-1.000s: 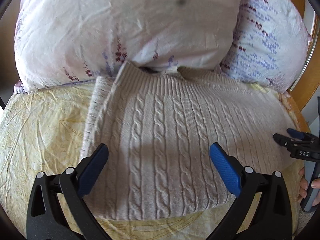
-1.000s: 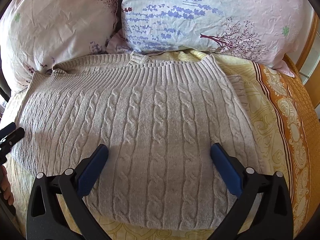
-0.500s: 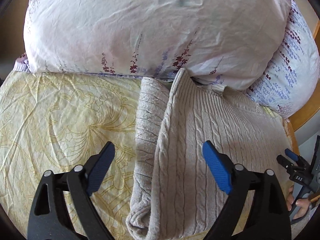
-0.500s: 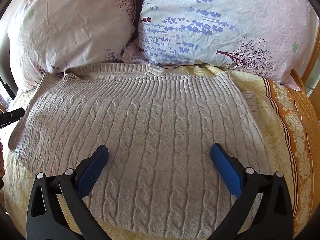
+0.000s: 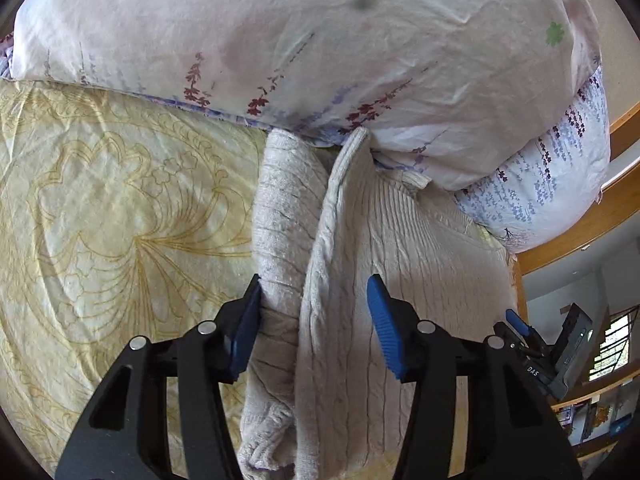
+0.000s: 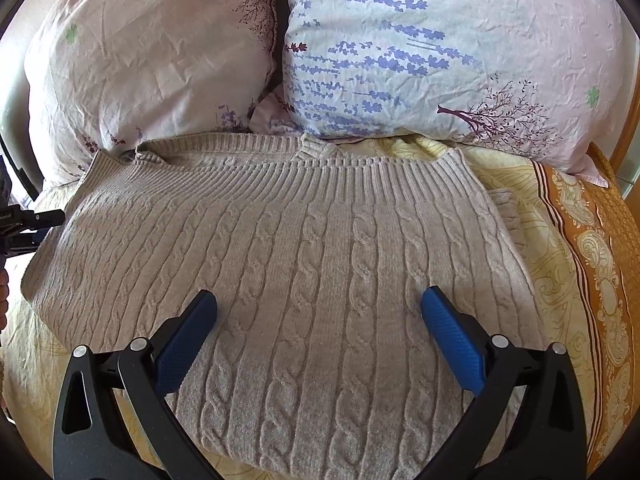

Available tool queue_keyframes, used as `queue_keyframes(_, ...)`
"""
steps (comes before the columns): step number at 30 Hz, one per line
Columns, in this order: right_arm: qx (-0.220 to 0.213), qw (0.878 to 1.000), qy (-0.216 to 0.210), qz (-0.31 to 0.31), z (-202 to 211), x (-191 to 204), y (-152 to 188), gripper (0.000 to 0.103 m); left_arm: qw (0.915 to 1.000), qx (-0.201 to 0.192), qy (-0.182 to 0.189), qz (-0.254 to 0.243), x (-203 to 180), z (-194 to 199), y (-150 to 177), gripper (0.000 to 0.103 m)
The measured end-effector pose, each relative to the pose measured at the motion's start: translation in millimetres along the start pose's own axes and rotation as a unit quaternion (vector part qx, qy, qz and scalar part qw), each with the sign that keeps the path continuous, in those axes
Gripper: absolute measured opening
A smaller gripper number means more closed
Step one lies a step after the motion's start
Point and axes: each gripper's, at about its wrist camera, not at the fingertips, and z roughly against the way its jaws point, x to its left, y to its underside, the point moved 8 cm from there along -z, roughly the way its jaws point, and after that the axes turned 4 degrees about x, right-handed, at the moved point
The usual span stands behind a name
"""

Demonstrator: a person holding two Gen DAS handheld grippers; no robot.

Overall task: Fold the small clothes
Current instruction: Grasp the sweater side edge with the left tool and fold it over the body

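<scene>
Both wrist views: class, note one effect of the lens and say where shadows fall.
Left wrist view: fisheye bends the wooden bed frame; dark vignette in the corners. Right wrist view: the right gripper casts soft shadow on the sweater; pillows evenly lit.

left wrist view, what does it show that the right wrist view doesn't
Only the left wrist view shows the left gripper, its jaws just closing around the beige cable-knit sweater at its doubled side edge, with the right pad still clear, plus a wooden bed frame. Only the right wrist view shows the sweater's full cabled front, the ribbed band and the orange patterned border. Both share the sweater, floral pillows, the yellow bedsheet and the open right gripper.
</scene>
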Motion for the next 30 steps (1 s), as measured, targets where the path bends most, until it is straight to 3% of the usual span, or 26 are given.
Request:
queue_keyframes(6,-0.007,1.0,-0.018,-0.007,4,-2,-2,0.102,0.9983,-0.012,0.037,0.042,-3,-4,7,0.046)
queue_keyframes(7,-0.009,1.0,-0.023,-0.011,4,-3,-2,0.102,0.9985,-0.015,0.03,0.044,-2,-4,6,0.043)
queue_keyframes(8,-0.01,0.999,-0.029,-0.015,5,-4,-3,0.102,0.9987,-0.012,0.022,0.046,-2,-6,6,0.027)
queue_keyframes(9,-0.013,0.999,-0.037,-0.02,7,-5,-4,0.102,0.9984,-0.008,0.022,0.052,-3,-10,8,0.022)
queue_keyframes(12,-0.029,0.997,-0.058,-0.048,17,-16,-9,0.102,0.9982,-0.023,0.017,0.053,-14,-9,5,0.019)
queue_keyframes(14,-0.046,0.994,-0.073,-0.07,27,-28,-14,0.102,0.9973,-0.037,0.036,0.053,-27,-3,5,0.018)
queue_keyframes(16,-0.061,0.99,-0.084,-0.094,37,-42,-19,0.102,0.9963,-0.053,0.049,0.046,-50,3,3,0.018)
queue_keyframes(21,-0.085,0.978,-0.122,-0.147,58,-73,-24,0.102,0.9893,-0.077,0.122,0.025,-133,5,5,0.017)
queue_keyframes(30,-0.102,0.951,-0.174,-0.235,63,-138,-27,0.102,0.9736,-0.017,0.226,-0.029,-299,-79,25,0.016)
